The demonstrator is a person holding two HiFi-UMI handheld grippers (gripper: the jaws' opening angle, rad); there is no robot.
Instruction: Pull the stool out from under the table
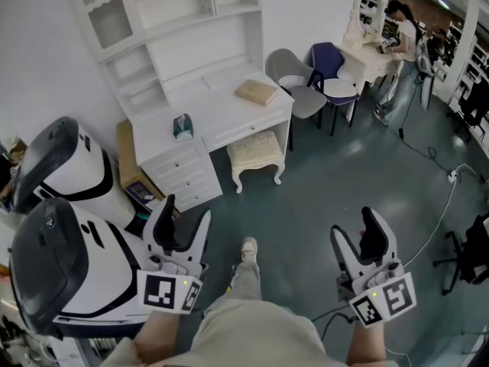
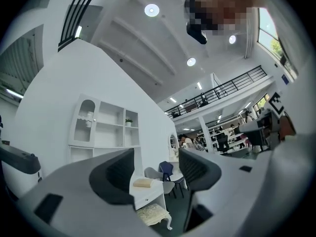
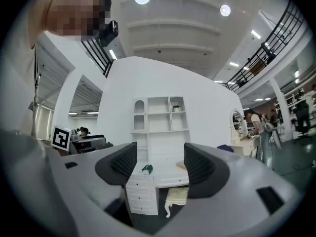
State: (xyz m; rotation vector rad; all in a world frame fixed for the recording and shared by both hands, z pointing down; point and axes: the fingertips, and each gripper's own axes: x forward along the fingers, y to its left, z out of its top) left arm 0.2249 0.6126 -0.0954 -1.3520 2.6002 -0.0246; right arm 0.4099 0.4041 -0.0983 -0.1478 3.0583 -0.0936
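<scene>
A cream cushioned stool (image 1: 256, 153) with curved white legs stands half under the white desk (image 1: 221, 109), which carries a tall shelf unit. Both grippers are held well short of it, over the grey floor. My left gripper (image 1: 186, 214) is open with nothing between its jaws, and my right gripper (image 1: 353, 224) is open and empty too. In the left gripper view the stool (image 2: 154, 214) shows low between the open jaws of the left gripper (image 2: 155, 169). In the right gripper view the stool (image 3: 177, 195) and desk (image 3: 163, 174) lie straight ahead of the right gripper (image 3: 160, 164).
A green tissue box (image 1: 182, 126) and a tan pad (image 1: 257, 92) lie on the desk. A grey chair (image 1: 294, 82) and a blue chair (image 1: 332, 71) stand to the right, near a vanity (image 1: 370, 21) and a person (image 1: 401, 44). White-and-black machines (image 1: 61, 228) crowd the left. A cable (image 1: 439, 205) crosses the floor.
</scene>
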